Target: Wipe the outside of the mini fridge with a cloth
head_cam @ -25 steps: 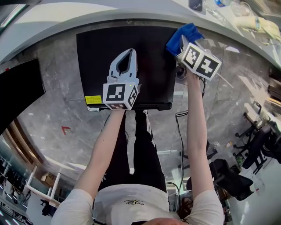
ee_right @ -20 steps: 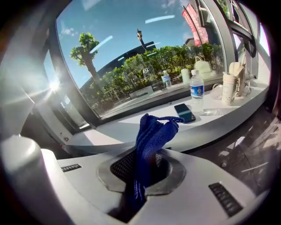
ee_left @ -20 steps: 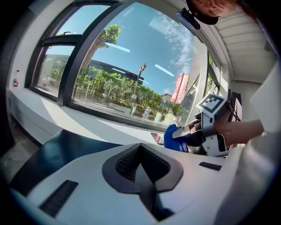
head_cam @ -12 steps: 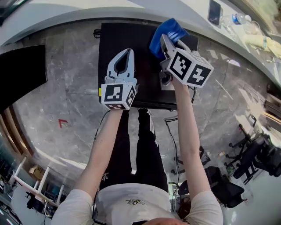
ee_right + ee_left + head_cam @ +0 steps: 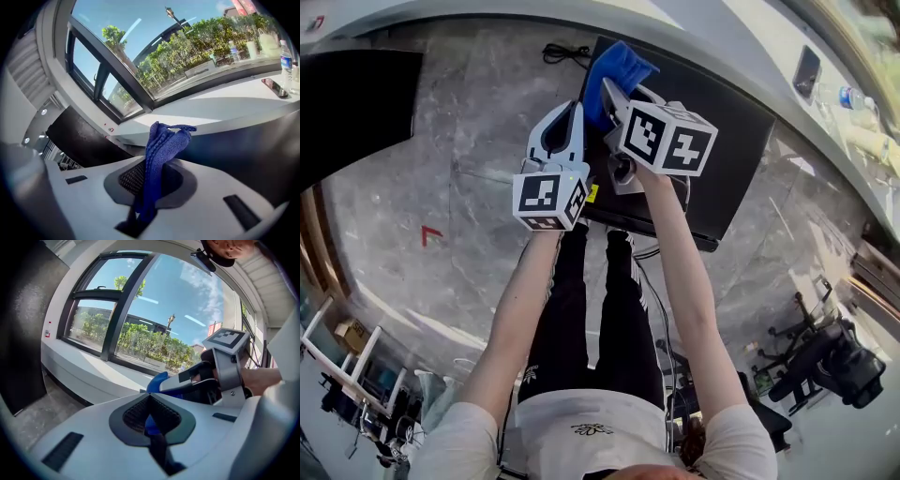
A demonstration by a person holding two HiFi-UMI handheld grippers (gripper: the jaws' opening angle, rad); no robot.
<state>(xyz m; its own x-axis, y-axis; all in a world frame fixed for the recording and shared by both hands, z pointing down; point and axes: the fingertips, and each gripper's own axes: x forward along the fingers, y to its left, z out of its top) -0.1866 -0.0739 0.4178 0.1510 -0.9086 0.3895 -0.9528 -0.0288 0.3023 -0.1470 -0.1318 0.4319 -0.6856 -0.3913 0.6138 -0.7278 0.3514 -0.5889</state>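
Head view puts the black mini fridge (image 5: 717,164) on the grey stone floor (image 5: 441,187) ahead of the person, with both grippers held over its left end. The right gripper (image 5: 614,94) is clamped on a blue knitted cloth (image 5: 614,67), which bunches out past the jaw tips above the fridge's far left corner; whether it touches the surface cannot be told. Right gripper view confirms this, with the cloth (image 5: 164,145) pinched between the 2 jaws and standing up out of them. The left gripper (image 5: 570,120) sits just beside it, and left gripper view shows its jaws (image 5: 150,401) pressed together with nothing between them. A small yellow label (image 5: 592,193) is stuck on the fridge's near edge, its print too small to read. Each gripper's cube carries black-and-white square markers. A red arrow mark (image 5: 431,234) lies on the floor well to the left.
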